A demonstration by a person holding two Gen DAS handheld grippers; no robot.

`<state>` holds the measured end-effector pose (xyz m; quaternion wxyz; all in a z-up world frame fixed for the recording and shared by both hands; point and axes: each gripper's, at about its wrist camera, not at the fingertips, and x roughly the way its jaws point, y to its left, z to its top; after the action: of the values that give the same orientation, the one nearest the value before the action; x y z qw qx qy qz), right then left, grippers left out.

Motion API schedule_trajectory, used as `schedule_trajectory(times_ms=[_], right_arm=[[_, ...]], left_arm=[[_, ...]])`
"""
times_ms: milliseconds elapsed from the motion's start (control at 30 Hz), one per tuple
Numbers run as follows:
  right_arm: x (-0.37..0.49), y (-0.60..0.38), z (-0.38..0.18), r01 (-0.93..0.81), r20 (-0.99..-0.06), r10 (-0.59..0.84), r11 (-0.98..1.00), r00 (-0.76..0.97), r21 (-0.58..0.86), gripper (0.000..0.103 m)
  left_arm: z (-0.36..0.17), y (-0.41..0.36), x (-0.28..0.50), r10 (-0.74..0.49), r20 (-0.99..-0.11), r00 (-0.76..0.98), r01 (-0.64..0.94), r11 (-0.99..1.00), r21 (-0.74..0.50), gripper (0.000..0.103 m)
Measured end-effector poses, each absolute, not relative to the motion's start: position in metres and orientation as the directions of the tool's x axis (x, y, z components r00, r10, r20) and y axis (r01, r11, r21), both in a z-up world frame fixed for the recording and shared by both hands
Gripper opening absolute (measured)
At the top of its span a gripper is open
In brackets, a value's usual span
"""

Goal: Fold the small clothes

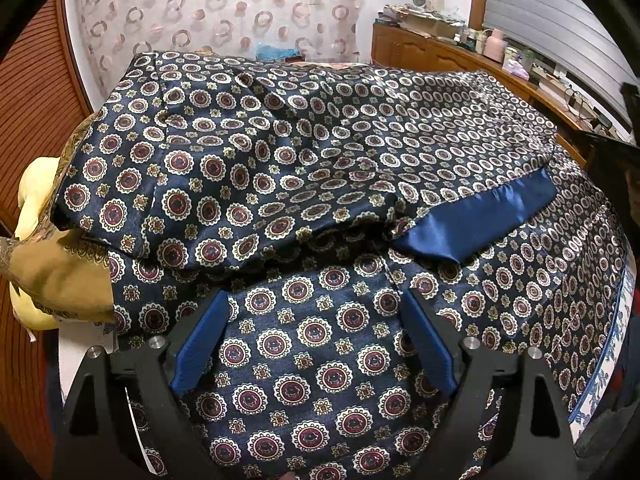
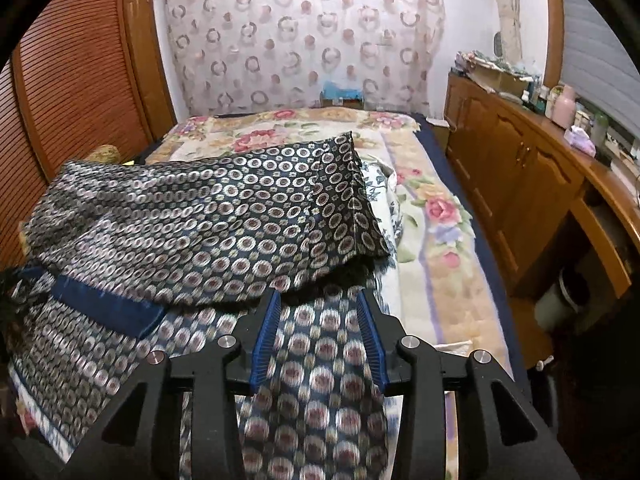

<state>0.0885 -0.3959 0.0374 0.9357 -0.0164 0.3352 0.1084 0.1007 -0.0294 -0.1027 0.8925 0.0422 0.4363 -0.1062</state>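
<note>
A dark navy satin garment [image 1: 248,168] printed with red and white medallions lies spread on the bed, its upper part folded over the lower. A plain blue band [image 1: 476,216] on it shows at the right. My left gripper [image 1: 313,295] hangs just above the near part of the cloth, open wide, with its blue pads [image 1: 200,340] clear of the fabric. In the right wrist view the same garment [image 2: 208,220] lies folded, with the blue band [image 2: 108,308] at the left. My right gripper [image 2: 319,296] is open over a blurred near strip of the cloth, its pads [image 2: 266,332] not pressing on it.
A floral bedspread [image 2: 436,216] covers the bed. A mustard patterned cloth [image 1: 56,276] and a yellow object [image 1: 34,188] lie at the left edge. A wooden sideboard [image 2: 520,168] with bottles runs along the right, a louvred wooden door [image 2: 80,64] stands at the left, and a curtain [image 2: 304,36] hangs behind.
</note>
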Motion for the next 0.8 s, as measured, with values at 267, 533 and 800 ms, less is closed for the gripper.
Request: schedule_trajectory(times_ms=[267, 533, 800], right_arm=[[0.149, -0.392, 0.037, -0.151, -0.675, 0.107, 0.989, 0.730, -0.007, 0.041], [0.172, -0.383, 0.036, -0.157, -0.717, 0.081, 0.987, 0.693, -0.040, 0.041], [0.179, -0.366, 0.046, -0.239, -0.698, 0.126, 0.969, 0.705, -0.068, 0.003]], left_arm=[[-0.102, -0.029, 0.098, -0.151, -0.791, 0.593, 0.232, 0.973, -0.012, 0.088], [-0.072, 0.003, 0.084, -0.160, -0.716, 0.679, 0.189, 0.981, -0.040, 0.081], [-0.043, 0.049, 0.087, -0.086, -0.647, 0.758, 0.060, 0.996, -0.062, 0.060]])
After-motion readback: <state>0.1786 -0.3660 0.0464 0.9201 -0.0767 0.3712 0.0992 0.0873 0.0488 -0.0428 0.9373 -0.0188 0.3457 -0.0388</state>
